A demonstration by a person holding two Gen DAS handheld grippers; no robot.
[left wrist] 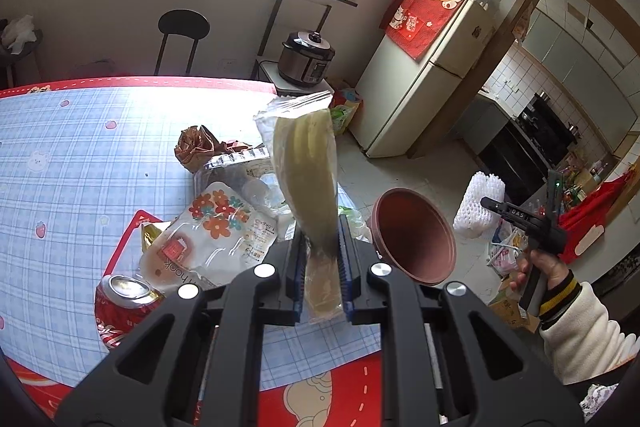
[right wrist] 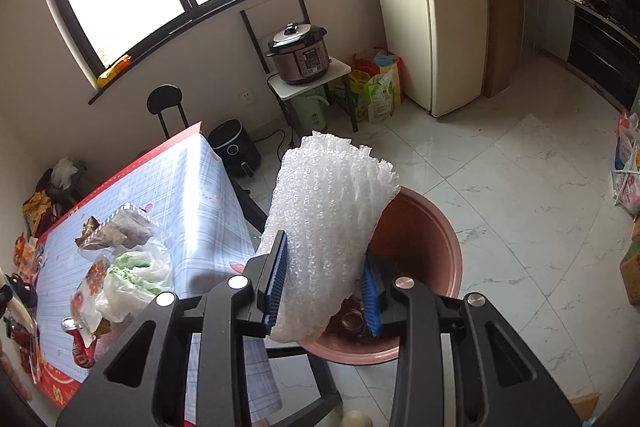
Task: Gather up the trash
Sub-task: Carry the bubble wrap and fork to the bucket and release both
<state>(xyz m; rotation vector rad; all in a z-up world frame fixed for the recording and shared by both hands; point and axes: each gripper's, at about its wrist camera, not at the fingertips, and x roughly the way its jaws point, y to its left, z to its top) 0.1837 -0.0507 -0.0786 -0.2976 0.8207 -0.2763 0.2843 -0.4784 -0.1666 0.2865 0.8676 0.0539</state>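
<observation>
While my left gripper (left wrist: 322,227) pinches a banana peel (left wrist: 308,163), its jaws nearly together, my right gripper (right wrist: 324,267) clamps foam netting (right wrist: 328,227); "hook" shows on a pouch (left wrist: 212,239) on the counter (left wrist: 80,163).

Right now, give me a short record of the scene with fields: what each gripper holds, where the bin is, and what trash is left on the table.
left gripper: shut on banana peel
right gripper: shut on white foam net, over the bin
bin: brown, on the floor beside the table
left on table: red can, flowered packet, brown wrapper
</observation>
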